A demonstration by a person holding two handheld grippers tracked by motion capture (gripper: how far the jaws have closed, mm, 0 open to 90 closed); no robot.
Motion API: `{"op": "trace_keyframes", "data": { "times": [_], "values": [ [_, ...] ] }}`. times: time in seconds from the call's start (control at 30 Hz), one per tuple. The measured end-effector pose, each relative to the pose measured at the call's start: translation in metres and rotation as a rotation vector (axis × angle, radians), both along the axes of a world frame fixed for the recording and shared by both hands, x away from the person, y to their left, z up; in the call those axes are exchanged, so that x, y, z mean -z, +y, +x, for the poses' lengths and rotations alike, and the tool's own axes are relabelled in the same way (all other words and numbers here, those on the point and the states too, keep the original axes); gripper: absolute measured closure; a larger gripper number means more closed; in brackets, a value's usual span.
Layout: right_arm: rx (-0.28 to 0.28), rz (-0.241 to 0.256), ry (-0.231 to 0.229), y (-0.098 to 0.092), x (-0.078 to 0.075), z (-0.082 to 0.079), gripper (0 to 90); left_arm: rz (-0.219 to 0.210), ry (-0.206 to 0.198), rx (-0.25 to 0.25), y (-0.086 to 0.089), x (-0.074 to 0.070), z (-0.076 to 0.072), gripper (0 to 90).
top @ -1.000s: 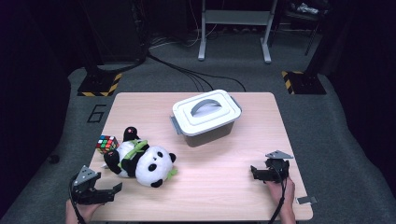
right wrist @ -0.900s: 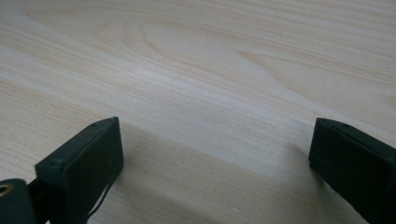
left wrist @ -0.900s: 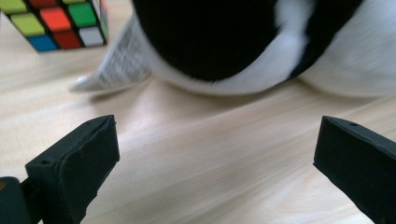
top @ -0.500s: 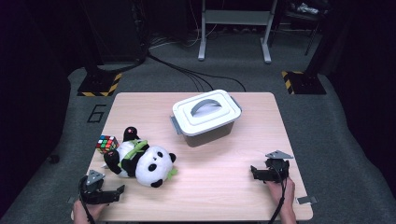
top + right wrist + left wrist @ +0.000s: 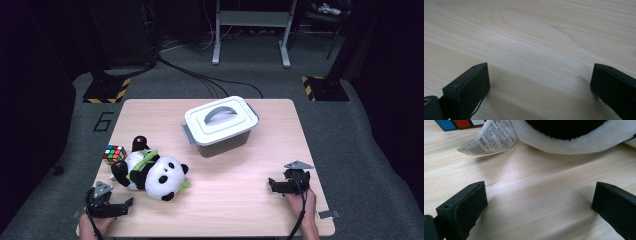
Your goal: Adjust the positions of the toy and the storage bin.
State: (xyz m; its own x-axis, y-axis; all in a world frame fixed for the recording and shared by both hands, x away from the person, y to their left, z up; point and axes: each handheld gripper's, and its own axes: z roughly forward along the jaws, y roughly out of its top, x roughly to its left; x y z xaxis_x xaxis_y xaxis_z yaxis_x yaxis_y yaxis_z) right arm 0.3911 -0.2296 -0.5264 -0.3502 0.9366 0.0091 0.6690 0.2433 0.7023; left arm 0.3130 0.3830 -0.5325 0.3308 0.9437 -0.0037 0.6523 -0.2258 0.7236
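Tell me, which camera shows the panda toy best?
The high view: the whole panda toy lies on the table beside the colourful cube. The left gripper view catches just its furry edge and paper tag. The right gripper view faces bare wood.

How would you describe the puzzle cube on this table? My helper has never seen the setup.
Start at the wooden table and go to its left side, where a stuffed panda lies. The puzzle cube sits at the panda's far left side. It is the one small, hard, many-coloured block; its neighbour is soft, black and white.
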Motion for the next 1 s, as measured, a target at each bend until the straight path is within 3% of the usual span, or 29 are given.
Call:
{"op": "trace_keyframes", "data": {
  "times": [0.17, 0.43, 0.6, 1.0],
  "values": [
    [-0.021, 0.017, 0.016, 0.002, -0.008, 0.004, 1.5, 0.006, 0.003, 0.006, 0.001, 0.0, 0.0, 0.0],
    [-0.068, 0.057, 0.004, 0.007, -0.037, 0.017, 2.8, 0.006, 0.004, 0.007, 0.001, 0.0, 0.0, 0.0],
    [-0.109, 0.061, -0.003, 0.017, -0.062, 0.032, 2.7, 0.006, 0.006, 0.008, 0.001, 0.0, 0.0, 0.0],
    [-0.164, 0.064, -0.01, 0.035, -0.095, 0.064, 3.0, 0.004, 0.001, 0.005, 0.0, 0.0, 0.0, 0.0]
  ]
}}
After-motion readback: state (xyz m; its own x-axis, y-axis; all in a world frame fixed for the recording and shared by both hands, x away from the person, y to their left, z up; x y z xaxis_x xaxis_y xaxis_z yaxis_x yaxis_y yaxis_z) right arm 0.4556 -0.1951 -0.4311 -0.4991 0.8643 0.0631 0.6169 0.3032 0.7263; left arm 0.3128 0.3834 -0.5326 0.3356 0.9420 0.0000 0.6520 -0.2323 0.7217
